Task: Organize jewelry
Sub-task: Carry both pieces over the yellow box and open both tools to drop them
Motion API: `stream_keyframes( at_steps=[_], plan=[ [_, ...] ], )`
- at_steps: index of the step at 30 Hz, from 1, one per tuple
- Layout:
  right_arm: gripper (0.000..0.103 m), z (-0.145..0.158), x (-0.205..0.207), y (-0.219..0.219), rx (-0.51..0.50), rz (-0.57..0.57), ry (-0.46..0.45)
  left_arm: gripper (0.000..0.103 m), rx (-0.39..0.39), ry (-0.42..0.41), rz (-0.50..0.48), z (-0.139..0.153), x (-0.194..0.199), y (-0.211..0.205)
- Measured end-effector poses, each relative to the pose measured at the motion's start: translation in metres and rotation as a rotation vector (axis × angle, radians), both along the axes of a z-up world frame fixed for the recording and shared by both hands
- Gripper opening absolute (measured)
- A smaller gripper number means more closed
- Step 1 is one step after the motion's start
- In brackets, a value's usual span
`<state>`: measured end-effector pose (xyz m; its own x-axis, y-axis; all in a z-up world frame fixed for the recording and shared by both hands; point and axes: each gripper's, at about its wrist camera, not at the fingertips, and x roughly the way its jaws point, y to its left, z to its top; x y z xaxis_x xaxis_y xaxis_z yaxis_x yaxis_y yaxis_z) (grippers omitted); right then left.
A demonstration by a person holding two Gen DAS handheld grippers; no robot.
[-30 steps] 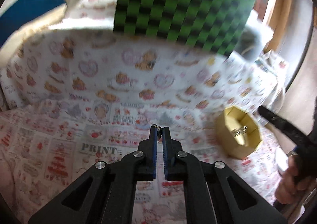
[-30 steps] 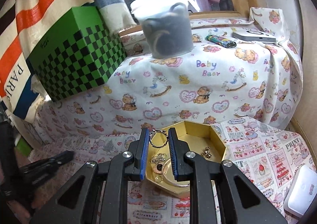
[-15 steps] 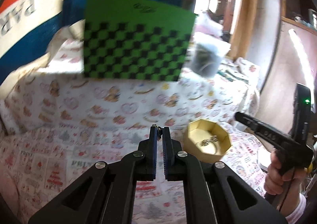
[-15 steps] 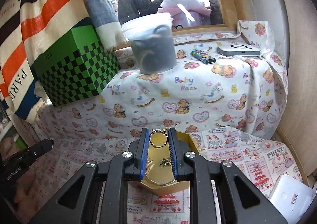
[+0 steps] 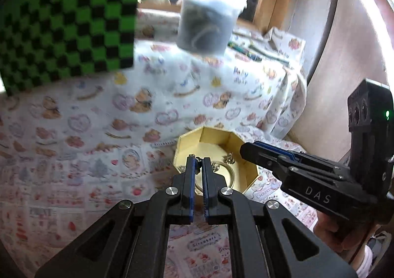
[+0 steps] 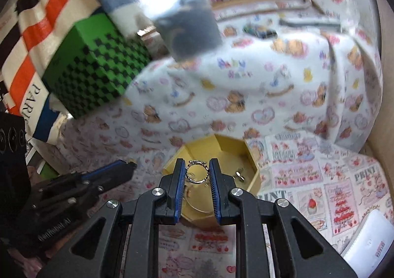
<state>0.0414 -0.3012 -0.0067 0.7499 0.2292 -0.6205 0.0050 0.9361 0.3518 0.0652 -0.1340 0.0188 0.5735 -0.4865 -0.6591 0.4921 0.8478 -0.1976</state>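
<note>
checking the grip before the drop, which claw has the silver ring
The right claw: the beaded silver ring sits pinched between its pads above the gold box. The left claw is nearly shut on something much smaller.

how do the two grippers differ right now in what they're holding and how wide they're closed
The right gripper clamps a beaded silver ring, its jaws held apart by it; the left gripper is nearly closed on something small that I can't make out. Both hover over the yellow box.

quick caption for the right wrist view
Right gripper holds a silver ring between its fingers above the yellow box.
</note>
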Motion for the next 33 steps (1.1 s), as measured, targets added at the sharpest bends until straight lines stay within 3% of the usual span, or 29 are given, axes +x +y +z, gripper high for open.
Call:
stream_keyframes(
  at_steps=[10,29,31,33],
  plan=[
    [0.021,-0.013,0.011,-0.005,-0.071,-0.063,0.078,0.005,-0.048,0.059,-0.037,-0.039,0.013,-0.005],
    [0.021,-0.012,0.01,-0.003,-0.1,-0.057,0.066,0.005,-0.044,-0.029,-0.019,-0.034,0.006,-0.002],
    [0.021,-0.009,0.007,0.0,-0.116,-0.049,0.048,0.007,-0.056,-0.045,-0.008,-0.029,0.003,0.003],
    [0.021,-0.007,0.006,0.003,-0.12,-0.038,0.034,0.03,-0.079,-0.075,0.028,-0.023,-0.001,0.011]
  ],
)
